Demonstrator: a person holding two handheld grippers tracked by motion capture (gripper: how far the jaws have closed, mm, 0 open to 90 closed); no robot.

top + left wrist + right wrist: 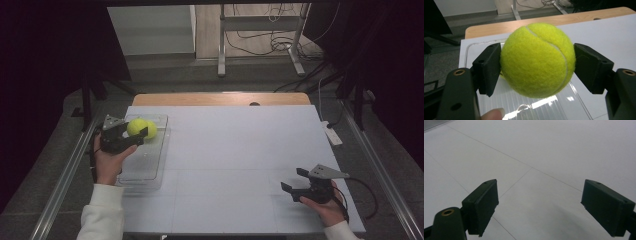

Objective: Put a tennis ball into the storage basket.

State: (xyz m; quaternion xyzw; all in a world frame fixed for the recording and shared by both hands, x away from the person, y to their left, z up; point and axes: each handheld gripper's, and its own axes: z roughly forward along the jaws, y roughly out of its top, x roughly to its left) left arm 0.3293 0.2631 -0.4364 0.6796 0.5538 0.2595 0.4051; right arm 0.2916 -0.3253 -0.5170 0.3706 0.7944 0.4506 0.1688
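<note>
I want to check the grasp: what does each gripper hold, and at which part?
The left gripper holds a tennis ball by its two opposite sides. The right gripper is open and holds nothing.

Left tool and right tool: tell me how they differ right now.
The left tool is shut on a yellow tennis ball; the right tool is open with nothing between its jaws. The left tool is over the clear plastic tray; the right tool is over bare white tabletop. Both have black jaws.
</note>
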